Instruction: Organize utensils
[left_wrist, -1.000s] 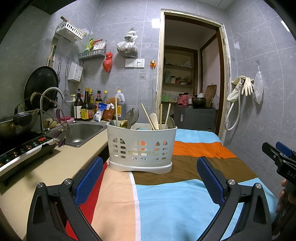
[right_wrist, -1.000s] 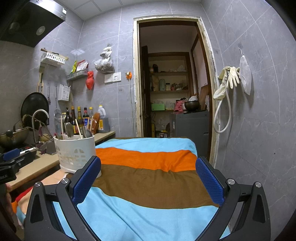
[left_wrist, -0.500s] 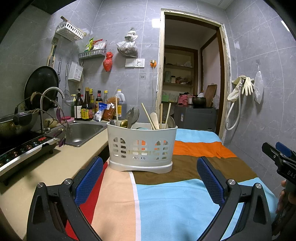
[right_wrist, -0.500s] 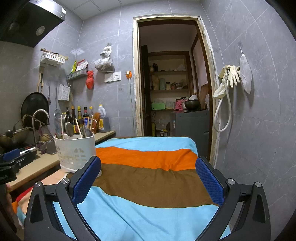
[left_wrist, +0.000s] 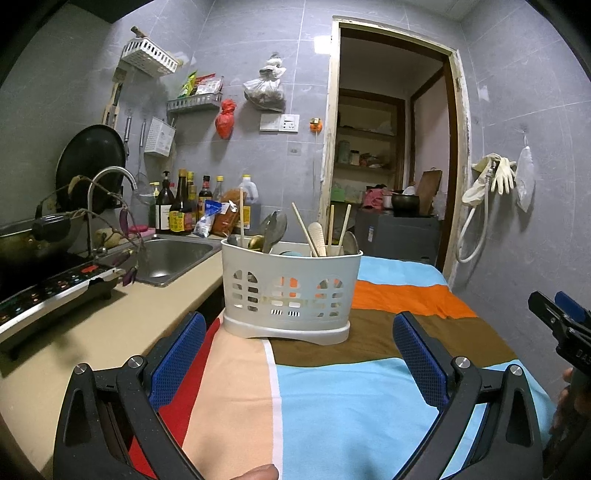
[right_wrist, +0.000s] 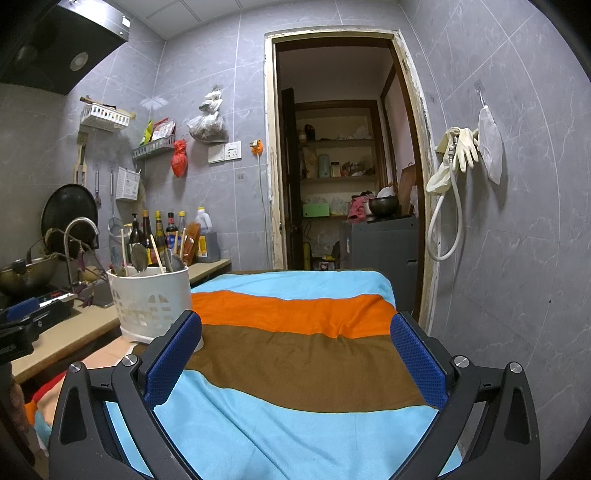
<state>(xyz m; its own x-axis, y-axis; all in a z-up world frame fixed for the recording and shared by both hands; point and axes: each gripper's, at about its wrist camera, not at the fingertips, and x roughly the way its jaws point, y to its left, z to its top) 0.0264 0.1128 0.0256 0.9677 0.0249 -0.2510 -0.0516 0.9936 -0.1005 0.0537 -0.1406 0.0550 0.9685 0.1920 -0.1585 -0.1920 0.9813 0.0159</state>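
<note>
A white slotted utensil caddy (left_wrist: 290, 293) stands upright on the striped cloth (left_wrist: 332, 398), holding metal spoons (left_wrist: 275, 229), chopsticks (left_wrist: 345, 225) and a wooden spatula (left_wrist: 317, 236). It also shows at the left of the right wrist view (right_wrist: 149, 299). My left gripper (left_wrist: 297, 360) is open and empty, just in front of the caddy. My right gripper (right_wrist: 295, 362) is open and empty over the cloth (right_wrist: 314, 369), to the right of the caddy.
A beige counter (left_wrist: 74, 343) runs along the left with a sink (left_wrist: 173, 258), a faucet (left_wrist: 110, 177), an induction cooker (left_wrist: 44, 291) and several sauce bottles (left_wrist: 181, 210). A doorway (right_wrist: 343, 177) opens behind the table. A tiled wall (right_wrist: 517, 240) stands close on the right.
</note>
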